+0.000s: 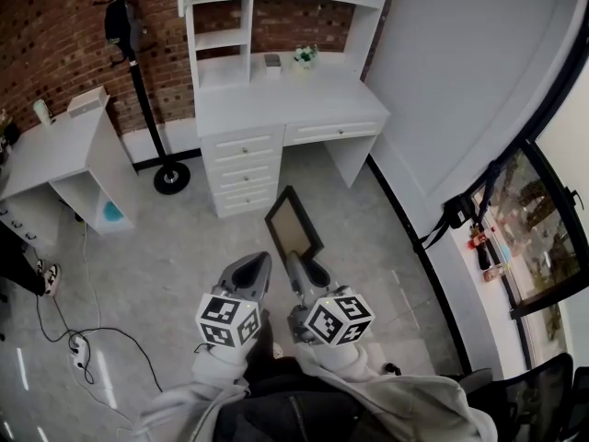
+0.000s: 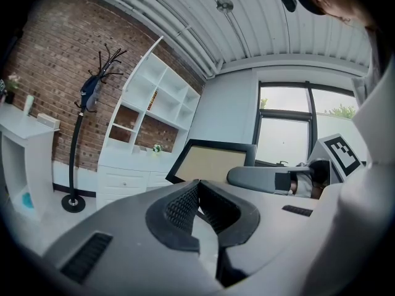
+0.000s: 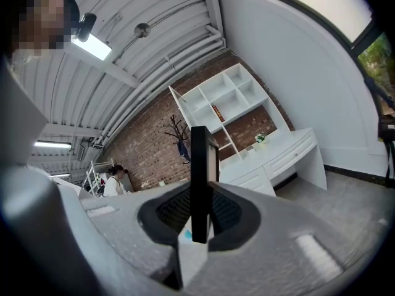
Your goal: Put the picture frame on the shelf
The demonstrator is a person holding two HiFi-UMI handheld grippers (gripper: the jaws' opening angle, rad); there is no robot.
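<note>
The right gripper [image 3: 199, 197] is clenched on the near edge of a black-rimmed rectangular picture frame with a tan panel [image 1: 294, 222]. The ridged pads press the rim from both sides. The left gripper [image 2: 198, 184] has its jaws closed together, with nothing between them.

Ahead of both lies grey tiled floor [image 1: 184, 247], bare between the frame and a white desk with drawers [image 1: 276, 118]. On the desk stands a white open shelf unit [image 1: 216, 26], with a small pot of white flowers [image 1: 306, 56] on the desktop (it sits near the shelf's foot). A black coat stand [image 1: 138, 81] rises against the red brick wall [image 1: 55, 35] to the left, and a lower white side table [image 1: 64, 145] is beyond it. Cables [image 1: 78, 339] trail on the floor at the near left.

The two grippers are held side by side, pointing forward about level. Their marker cubes [image 1: 227, 320] sit above light grey sleeves [image 1: 368, 385].

The frame sticks out ahead of the right jaws over the floor, well short of the shelf. It appears edge-on in the right gripper view. The left gripper's tips are just beside its near corner.
</note>
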